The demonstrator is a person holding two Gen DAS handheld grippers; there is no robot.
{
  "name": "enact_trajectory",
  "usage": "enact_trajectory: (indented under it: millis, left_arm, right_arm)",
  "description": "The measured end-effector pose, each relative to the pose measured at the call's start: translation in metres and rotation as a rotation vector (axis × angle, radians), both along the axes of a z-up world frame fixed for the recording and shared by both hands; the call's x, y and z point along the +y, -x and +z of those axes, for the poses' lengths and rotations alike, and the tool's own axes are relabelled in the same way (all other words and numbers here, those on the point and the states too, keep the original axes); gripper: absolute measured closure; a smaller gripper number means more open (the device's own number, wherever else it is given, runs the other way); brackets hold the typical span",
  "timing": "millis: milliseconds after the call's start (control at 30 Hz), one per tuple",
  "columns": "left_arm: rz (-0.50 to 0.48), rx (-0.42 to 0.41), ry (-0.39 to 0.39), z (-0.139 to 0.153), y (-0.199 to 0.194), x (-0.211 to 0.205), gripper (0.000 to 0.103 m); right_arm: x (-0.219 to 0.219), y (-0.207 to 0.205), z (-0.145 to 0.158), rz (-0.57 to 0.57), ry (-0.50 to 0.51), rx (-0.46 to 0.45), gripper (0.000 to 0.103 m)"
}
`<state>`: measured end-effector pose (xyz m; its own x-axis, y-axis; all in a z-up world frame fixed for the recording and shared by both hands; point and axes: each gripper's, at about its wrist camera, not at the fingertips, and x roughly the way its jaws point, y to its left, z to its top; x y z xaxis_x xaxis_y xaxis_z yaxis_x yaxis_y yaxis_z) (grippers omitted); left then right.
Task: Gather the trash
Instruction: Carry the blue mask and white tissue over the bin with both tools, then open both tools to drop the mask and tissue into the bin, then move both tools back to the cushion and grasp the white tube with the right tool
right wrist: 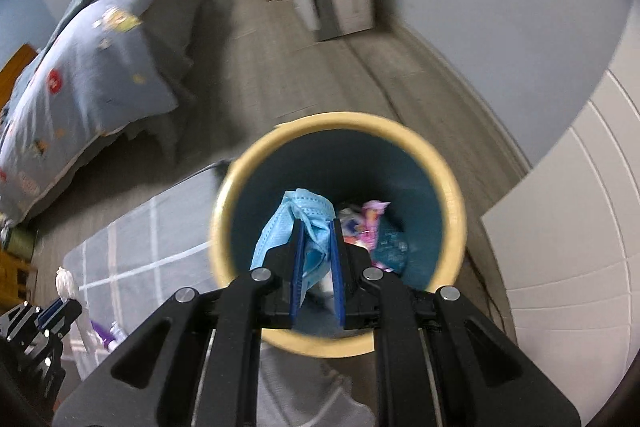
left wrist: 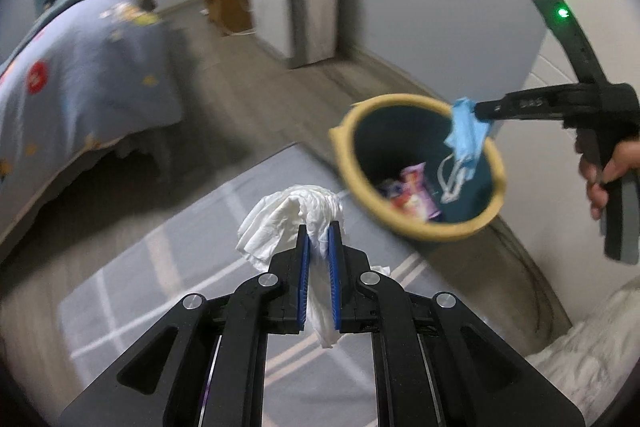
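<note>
Meanwhile the right gripper (right wrist: 316, 223) is pinching a blue face mask (right wrist: 298, 227) in its jaws over the yellow-rimmed bin (right wrist: 340, 125), while the left gripper (left wrist: 319, 231) is clamping a crumpled white tissue (left wrist: 288, 219) above the grey rug (left wrist: 160, 267).

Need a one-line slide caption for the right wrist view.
Right gripper holds a blue face mask over the yellow-rimmed bin, with wrappers already inside.
</note>
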<state>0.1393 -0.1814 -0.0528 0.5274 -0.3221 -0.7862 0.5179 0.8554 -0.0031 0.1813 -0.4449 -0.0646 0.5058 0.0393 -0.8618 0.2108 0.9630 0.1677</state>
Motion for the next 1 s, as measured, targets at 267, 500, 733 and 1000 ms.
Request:
enact_trajectory:
  millis: [267,500,733,1000]
  left_arm:
    - [-0.119,0.073,-0.014,-0.036,-0.025,-0.094,0.091]
    - [-0.109,0.04,-0.05,-0.041,-0.041,-0.119,0.049]
    - [-0.067,0.009,-0.036,-0.033,-0.043,-0.103,0.035]
    - [0.009,0.005,-0.007,-0.012,-0.03,-0.05,0.022]
  right_arm:
    - [-0.036,-0.005,-0.018,-0.085,-0.003,0.038,0.091]
    - [-0.047,-0.008,-0.028,-0.12,-0.05,0.051,0.066]
    - [-0.045,-0.008,-0.027,-0.131,-0.056,0.051,0.055]
    - [-0.02,-0.011,-0.019,-0.08,-0.009,0.042,0.011]
